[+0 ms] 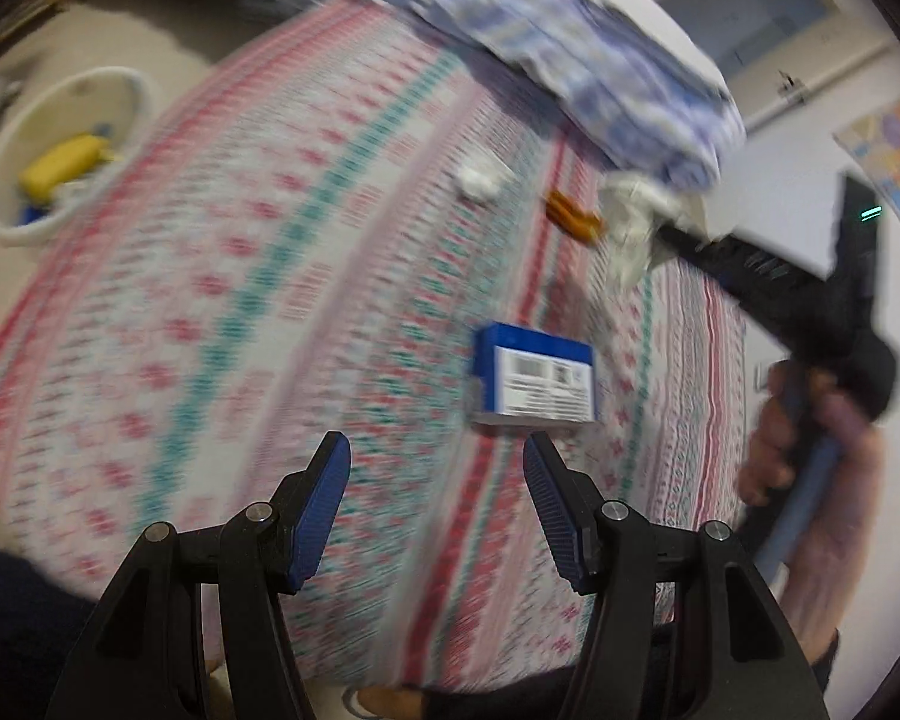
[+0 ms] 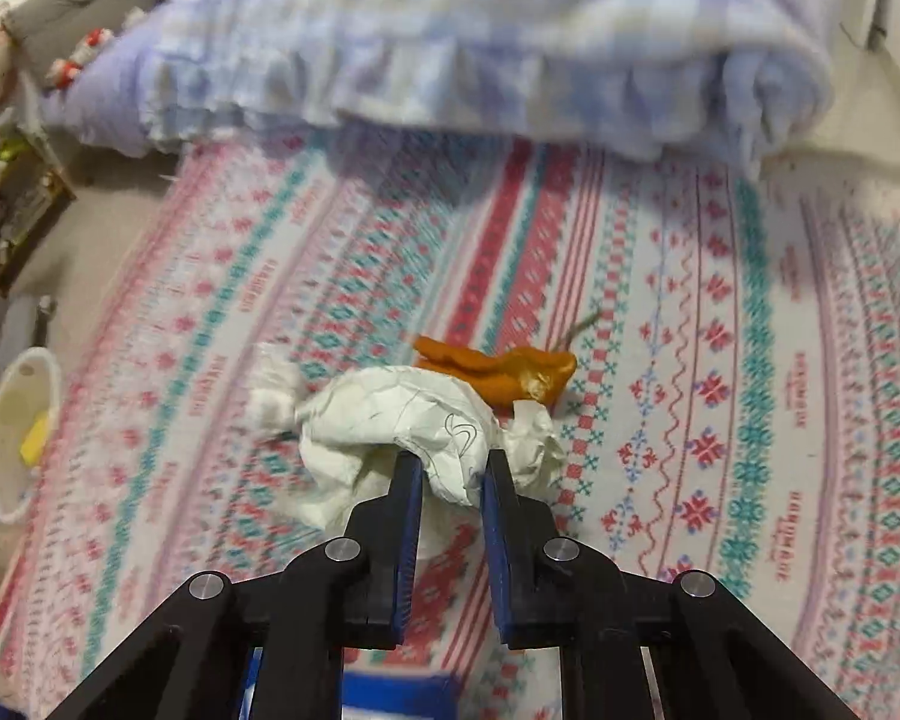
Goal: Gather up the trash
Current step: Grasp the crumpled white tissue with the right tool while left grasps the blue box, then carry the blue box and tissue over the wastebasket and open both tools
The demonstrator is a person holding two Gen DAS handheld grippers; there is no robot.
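Note:
My right gripper (image 2: 447,462) is shut on a crumpled white paper (image 2: 408,420) and holds it over the patterned bedsheet (image 2: 720,360). The paper also shows in the left wrist view (image 1: 630,228), held by the right gripper (image 1: 660,228). An orange wrapper (image 2: 504,372) lies just behind it, also in the left wrist view (image 1: 573,219). A small white wad (image 2: 273,390) lies to the left, also in the left wrist view (image 1: 480,177). My left gripper (image 1: 435,459) is open and empty, just short of a blue and white box (image 1: 534,381).
A white bin (image 1: 36,162) with yellow and blue trash stands on the floor left of the bed; it also shows in the right wrist view (image 2: 6,438). A lilac checked blanket (image 2: 480,42) is bunched at the far end of the bed. Toys and clutter (image 2: 6,180) line the far left.

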